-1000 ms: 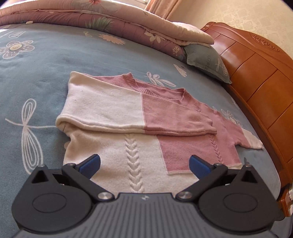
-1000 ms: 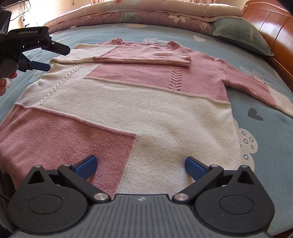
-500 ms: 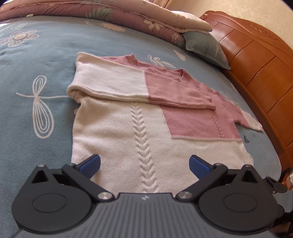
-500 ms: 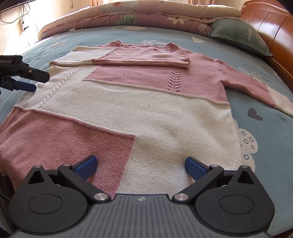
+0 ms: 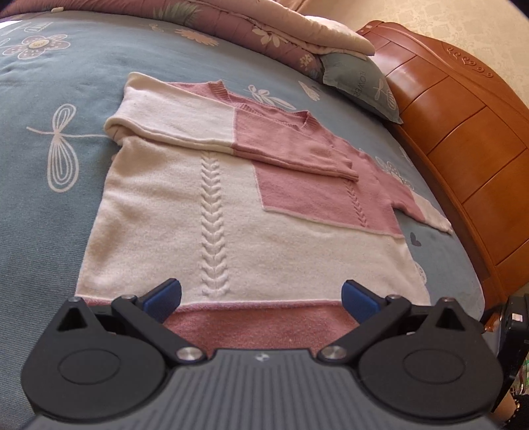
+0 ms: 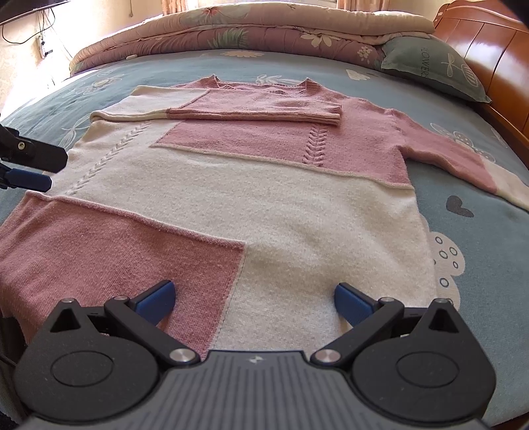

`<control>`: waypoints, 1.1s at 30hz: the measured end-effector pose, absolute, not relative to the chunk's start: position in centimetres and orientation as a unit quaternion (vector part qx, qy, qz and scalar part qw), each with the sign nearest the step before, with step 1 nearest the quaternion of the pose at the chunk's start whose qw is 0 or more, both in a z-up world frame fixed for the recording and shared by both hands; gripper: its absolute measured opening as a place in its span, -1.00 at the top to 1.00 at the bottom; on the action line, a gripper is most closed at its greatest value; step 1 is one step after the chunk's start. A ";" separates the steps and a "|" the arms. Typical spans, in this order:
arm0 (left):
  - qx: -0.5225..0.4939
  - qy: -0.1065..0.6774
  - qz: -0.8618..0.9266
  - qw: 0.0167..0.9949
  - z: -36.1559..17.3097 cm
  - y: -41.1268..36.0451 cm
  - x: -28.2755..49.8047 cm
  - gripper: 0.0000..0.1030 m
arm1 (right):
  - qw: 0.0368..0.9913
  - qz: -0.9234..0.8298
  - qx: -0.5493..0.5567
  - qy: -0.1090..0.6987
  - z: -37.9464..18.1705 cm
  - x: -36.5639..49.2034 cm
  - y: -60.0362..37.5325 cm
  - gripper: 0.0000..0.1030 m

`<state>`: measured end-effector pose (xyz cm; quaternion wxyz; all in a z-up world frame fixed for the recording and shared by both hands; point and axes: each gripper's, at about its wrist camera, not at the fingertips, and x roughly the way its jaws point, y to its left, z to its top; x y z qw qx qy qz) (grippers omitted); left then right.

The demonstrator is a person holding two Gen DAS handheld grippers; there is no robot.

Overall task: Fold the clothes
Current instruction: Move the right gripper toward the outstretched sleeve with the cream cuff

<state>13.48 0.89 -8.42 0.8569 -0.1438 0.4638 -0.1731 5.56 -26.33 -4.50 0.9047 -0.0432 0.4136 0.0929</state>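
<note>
A pink and cream knitted sweater [image 5: 281, 238] [image 6: 281, 198] lies flat on the bed. One sleeve [image 6: 231, 107] is folded across its chest. The other sleeve [image 6: 463, 158] stretches out to the right. My left gripper [image 5: 261, 297] is open over the hem near the pink band, nothing between its blue pads. It also shows in the right wrist view as the left gripper [image 6: 36, 168] at the sweater's left edge. My right gripper [image 6: 254, 299] is open above the lower hem, holding nothing.
A blue bedspread [image 6: 479, 238] with white prints covers the bed. A folded floral quilt [image 6: 264, 29] and a grey-green pillow [image 6: 429, 63] lie at the far end. A wooden headboard [image 5: 463, 139] runs along the right side.
My left gripper has pulled back from the folded sleeve toward the hem, so more of the sweater shows. The right gripper has hardly moved. Both stay open.
</note>
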 end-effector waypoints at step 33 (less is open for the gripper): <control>0.010 0.470 -0.173 0.865 -9.2 -5.7 16.3 -0.99 | 0.921 0.072 0.126 0.361 1.2 16.7 -42.0 -1.00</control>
